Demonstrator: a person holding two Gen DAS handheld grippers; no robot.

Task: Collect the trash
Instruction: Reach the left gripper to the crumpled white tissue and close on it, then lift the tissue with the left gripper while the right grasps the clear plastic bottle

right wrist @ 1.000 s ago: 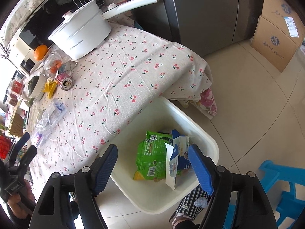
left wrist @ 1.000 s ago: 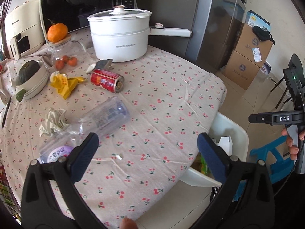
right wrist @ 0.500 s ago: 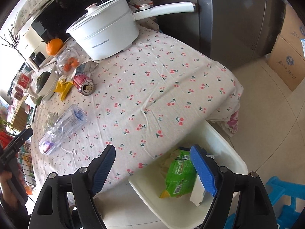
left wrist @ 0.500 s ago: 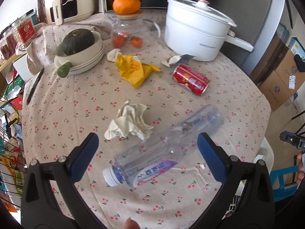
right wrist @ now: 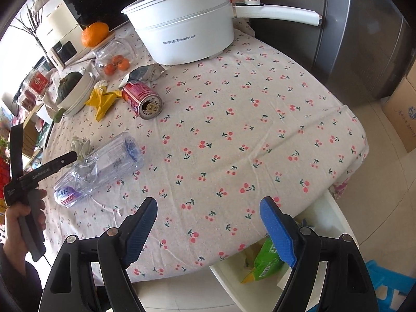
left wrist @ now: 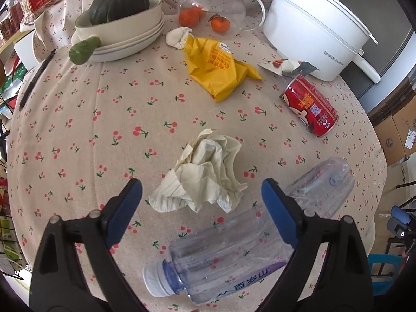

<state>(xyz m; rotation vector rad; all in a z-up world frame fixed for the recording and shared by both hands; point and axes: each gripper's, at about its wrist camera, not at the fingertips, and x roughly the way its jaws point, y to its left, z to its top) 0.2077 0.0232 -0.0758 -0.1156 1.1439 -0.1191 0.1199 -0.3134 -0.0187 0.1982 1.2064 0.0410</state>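
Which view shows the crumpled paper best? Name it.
Left wrist view: the crumpled paper lies central, large, unobstructed on the cloth. Right wrist view shows only a small bit far left, partly hidden behind the bottle.

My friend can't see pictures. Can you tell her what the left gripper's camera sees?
The left gripper hangs over a crumpled paper napkin on a cherry-print tablecloth, its jaws closing, not touching it. A clear plastic bottle lies nearest the camera. Farther back lie a red can and a yellow wrapper.
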